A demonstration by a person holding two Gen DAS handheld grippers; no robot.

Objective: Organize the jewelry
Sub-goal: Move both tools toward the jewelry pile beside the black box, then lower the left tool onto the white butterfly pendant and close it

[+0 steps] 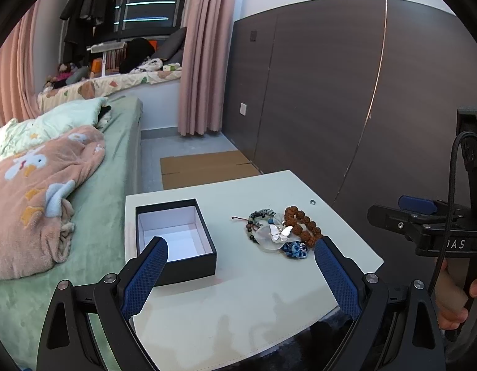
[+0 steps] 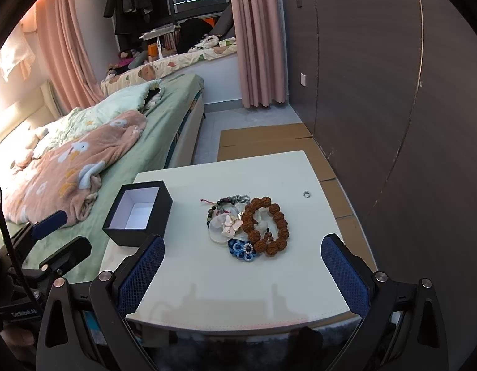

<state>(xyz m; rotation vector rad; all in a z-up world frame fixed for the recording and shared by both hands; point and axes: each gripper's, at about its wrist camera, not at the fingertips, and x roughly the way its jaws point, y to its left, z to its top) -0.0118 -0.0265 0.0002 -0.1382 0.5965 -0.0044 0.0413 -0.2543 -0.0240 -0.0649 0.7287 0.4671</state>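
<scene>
Hovering over the near edge of the white table (image 1: 263, 296), my left gripper (image 1: 241, 249) has its jaws spread wide apart and holds nothing. My right gripper (image 2: 243, 247) hangs beside it, its jaws likewise spread wide and bare.

On the table's left part stands an open black box (image 1: 176, 267) with a white lining; nothing lies inside it. In the left wrist view my left blue pad (image 1: 144, 275) overlaps the box's near corner, though I cannot tell whether it touches.

To the right of the box, apart from it, the jewelry lies in one heap. A brown bracelet of large knobbly beads (image 2: 266, 227) sits on the heap's right side. A strand of small dark and green beads (image 2: 215, 207) curls at the far left of the heap. A pale translucent flower piece with a pearly butterfly (image 2: 229, 224) rests in the middle, and a blue knotted ornament (image 2: 243, 249) lies at the near edge, touching the brown bracelet.

A small metal ring (image 2: 306, 194) lies alone toward the table's far right corner, well apart from the heap.

A green bed (image 1: 108, 185) with a pink blanket (image 1: 37, 198) runs along the table's left side.
</scene>
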